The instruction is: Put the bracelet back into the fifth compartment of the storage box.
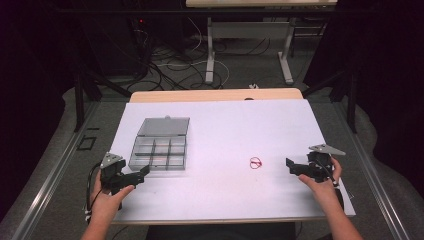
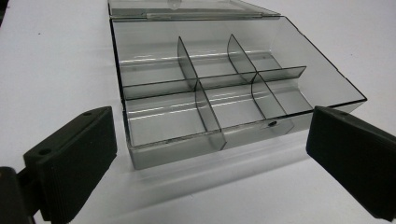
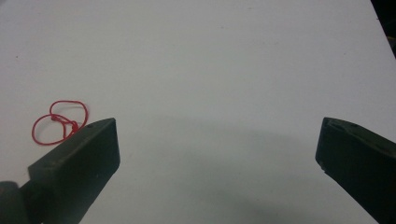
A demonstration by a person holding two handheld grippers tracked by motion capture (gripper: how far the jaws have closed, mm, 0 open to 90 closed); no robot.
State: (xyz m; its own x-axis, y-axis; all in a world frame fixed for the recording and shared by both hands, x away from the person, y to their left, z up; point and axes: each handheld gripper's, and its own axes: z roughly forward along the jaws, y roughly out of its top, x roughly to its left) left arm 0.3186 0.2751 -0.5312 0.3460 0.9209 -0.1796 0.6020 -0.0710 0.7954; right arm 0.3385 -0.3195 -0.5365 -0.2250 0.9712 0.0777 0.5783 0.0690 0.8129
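We see both sets of fingers wide apart, holding nothing: left gripper (image 1: 142, 174) near the worktop's left edge beside the open compartment box (image 1: 161, 145); right gripper (image 1: 291, 165) near the red rubber band (image 1: 256, 163).

The left gripper (image 1: 145, 171) is held low with jaws spread wide; opposite it, the right gripper (image 1: 289, 163) is held likewise, jaws wide apart.
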